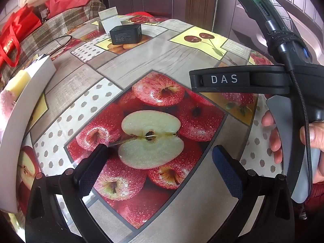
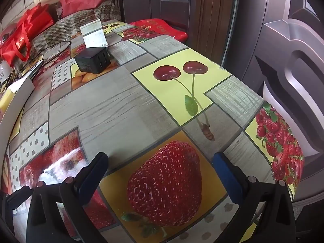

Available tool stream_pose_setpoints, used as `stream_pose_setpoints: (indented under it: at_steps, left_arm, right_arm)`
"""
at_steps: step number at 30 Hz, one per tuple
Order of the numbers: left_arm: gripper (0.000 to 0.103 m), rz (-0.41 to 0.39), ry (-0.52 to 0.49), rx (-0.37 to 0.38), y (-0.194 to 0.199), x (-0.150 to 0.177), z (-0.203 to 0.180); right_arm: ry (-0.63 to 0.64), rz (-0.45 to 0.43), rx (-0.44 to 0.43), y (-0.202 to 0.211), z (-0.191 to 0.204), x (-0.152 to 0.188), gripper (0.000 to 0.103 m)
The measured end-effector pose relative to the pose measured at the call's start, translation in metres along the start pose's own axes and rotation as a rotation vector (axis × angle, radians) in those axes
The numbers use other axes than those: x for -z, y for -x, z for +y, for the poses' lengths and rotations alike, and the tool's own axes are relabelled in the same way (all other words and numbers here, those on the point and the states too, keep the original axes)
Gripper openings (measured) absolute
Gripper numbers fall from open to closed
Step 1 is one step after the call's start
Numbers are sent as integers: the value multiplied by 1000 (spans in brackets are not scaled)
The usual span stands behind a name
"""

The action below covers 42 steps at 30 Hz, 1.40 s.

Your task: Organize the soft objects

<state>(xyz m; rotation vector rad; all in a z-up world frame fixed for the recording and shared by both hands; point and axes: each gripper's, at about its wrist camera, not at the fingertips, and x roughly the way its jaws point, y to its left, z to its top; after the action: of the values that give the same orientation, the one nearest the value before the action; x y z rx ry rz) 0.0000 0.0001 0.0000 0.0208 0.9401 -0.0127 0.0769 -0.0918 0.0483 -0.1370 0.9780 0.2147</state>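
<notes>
— Nearest the lens in the left wrist view, what do you see?

— Left tool (image 1: 160, 151), low in the frame, its two fingers spread wide with nothing between them, hanging over a printed picture of apples on the tabletop (image 1: 129, 64).

— And the other one?

— Right tool (image 2: 160, 159), bottom of its own view, just as wide apart and empty, above a printed strawberry. In the left view its black body fills the right side of the frame, with a hand (image 1: 293, 139) wrapped around its grip.

— Where are the soft things?

— At the far left edge of the left view. A yellow sponge (image 1: 19, 83) sits inside a white tray (image 1: 22, 121), and a blurry pink piece (image 1: 6, 103) lies just below it in the same tray. I cannot tell what the pink piece is. Both tools are well apart from them.

— Anything else on the tabletop?

— A black charger block (image 1: 125, 34) toward the top centre, with a folded white card (image 1: 110, 19) standing just behind it. A thin black cable (image 1: 60, 40) loops at the upper left.

— Beyond the tabletop?

— A red bag (image 1: 14, 34) at the upper left, resting on a checked cloth (image 1: 60, 24), and a dark door (image 2: 293, 60) on the right of the right wrist view.
</notes>
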Motion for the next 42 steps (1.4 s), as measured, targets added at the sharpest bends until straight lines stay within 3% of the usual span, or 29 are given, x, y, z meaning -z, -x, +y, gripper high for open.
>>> stream_pose_setpoints:
  at_steps: [42]
  left_arm:
    - [102,0,1,1,0,0,0]
  right_arm:
    - [53,5,-32,-2,14,0,103]
